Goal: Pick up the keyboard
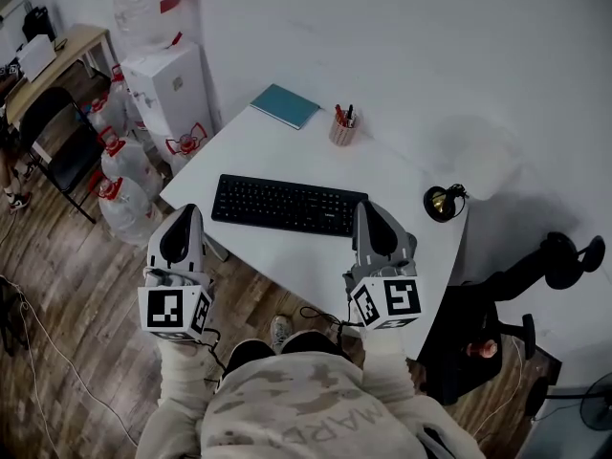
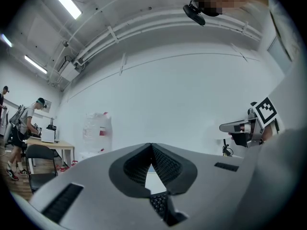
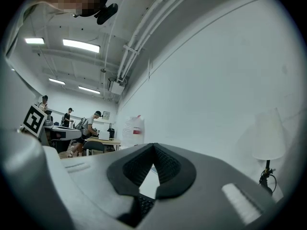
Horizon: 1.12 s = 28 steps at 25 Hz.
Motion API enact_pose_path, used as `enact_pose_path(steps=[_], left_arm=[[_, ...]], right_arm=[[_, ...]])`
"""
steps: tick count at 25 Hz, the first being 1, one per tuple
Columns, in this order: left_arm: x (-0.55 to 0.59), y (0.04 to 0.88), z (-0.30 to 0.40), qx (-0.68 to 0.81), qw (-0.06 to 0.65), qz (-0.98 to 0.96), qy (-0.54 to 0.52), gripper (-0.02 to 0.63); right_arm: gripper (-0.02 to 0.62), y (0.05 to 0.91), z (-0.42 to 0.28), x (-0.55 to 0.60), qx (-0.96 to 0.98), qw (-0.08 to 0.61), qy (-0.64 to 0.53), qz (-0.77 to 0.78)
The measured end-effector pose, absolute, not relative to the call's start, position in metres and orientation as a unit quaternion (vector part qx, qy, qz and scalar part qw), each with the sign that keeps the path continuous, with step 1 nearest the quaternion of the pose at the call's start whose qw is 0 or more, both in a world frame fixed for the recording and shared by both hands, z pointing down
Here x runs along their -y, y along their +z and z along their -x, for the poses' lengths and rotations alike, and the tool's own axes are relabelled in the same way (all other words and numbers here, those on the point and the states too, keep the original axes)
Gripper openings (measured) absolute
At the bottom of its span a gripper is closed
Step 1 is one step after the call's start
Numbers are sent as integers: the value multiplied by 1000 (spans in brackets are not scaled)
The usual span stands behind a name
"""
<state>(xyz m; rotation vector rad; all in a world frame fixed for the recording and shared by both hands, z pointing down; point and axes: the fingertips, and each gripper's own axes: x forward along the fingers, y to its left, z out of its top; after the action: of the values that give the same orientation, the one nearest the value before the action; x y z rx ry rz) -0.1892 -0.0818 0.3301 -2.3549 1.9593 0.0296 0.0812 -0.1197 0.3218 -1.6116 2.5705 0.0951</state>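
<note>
Keyboard: the black keyboard point(image 1: 289, 205) lies flat on the white table point(image 1: 287, 261), its long side running across in front of the person.
Left gripper: the left gripper point(image 1: 186, 210) has its jaws pressed together with nothing between them. Its tip is just off the keyboard's left end, at the table's near left edge.
Right gripper: the right gripper point(image 1: 366, 207) also has its jaws together on nothing. In the head view its tip overlaps the keyboard's right end.
Contact: it seems that neither gripper touches the keyboard, though the steep head view does not settle it.
Gripper views: in each, the closed tips meet in a point, and dark keys show low down behind the jaws point(image 2: 157, 202) point(image 3: 143, 204).
Spread: the keyboard sits between the two grippers, one at each end.
Surface: the table also carries a teal notebook point(image 1: 285, 105) at its far edge, a pen cup point(image 1: 342, 127) to the right of the notebook, and a small black desk lamp point(image 1: 443, 202) at the right edge, well apart from the keyboard.
Room: the table stands against a white wall point(image 1: 402, 36). The floor point(image 1: 76, 285) is wood planks.
Left of table: large water bottles point(image 1: 124, 208) stand beside a stack of white boxes point(image 1: 167, 89). Further off are a black chair point(image 1: 57, 137) and a wooden desk point(image 1: 57, 51).
Background: people point(image 3: 91, 123) are at desks down the room.
</note>
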Motion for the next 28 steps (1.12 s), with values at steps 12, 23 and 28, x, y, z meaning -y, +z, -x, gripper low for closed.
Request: enact_pose_path(steps=[12,23,28], left_arm=[[144,337,170,-624,36,781,1,6],[193,353,182,-608,17,793,-26,6],[221,368,189,-593,-1,804,-45,6]], right_arm=[[11,330,-101,176,-839,53,18,542],[11,353,-93,216,-832,21,-12,555],[11,376,-89,236,-822,-11,-46,567]])
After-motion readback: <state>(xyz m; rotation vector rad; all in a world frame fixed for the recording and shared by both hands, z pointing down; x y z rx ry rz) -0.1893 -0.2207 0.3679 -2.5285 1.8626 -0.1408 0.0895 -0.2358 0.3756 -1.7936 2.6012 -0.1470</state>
